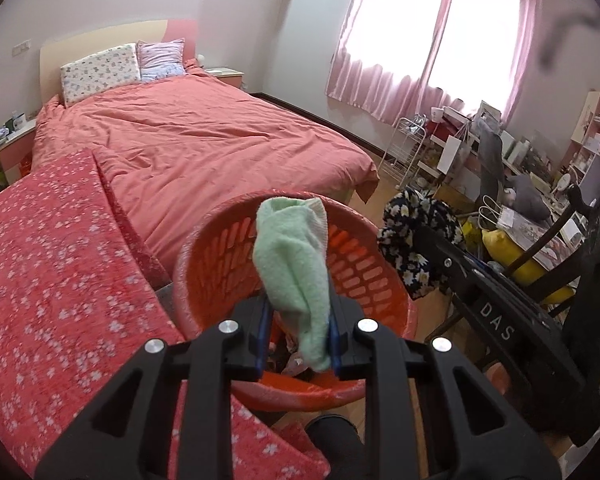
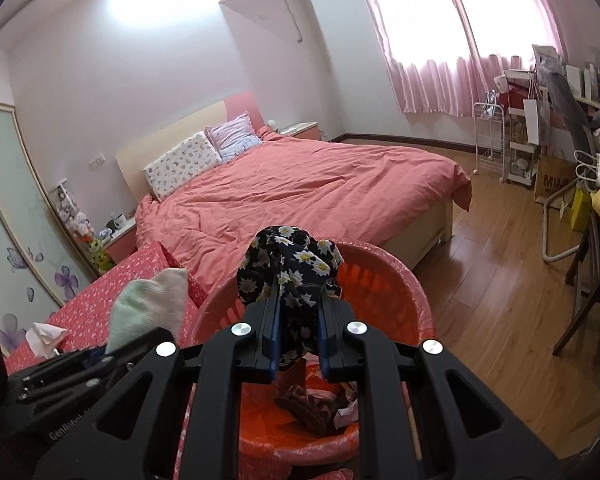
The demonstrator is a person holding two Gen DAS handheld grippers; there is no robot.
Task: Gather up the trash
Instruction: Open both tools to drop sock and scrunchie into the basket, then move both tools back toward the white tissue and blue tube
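I count two tongs of mine, the left gripper (image 1: 298, 344) and the right gripper (image 2: 298, 344). One green sock (image 1: 296, 256), one flowered cloth (image 2: 292, 276), one red basket (image 1: 380, 280) near, two pillows (image 1: 100, 72) far on one bed (image 1: 204, 140), one crumpled tissue (image 2: 44, 338) left.

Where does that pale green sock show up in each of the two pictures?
Left wrist view: green sock at centre, pinched in the left claw over the red basket.
Right wrist view: lower left, beside the basket.
Shared landmark: the red basket.
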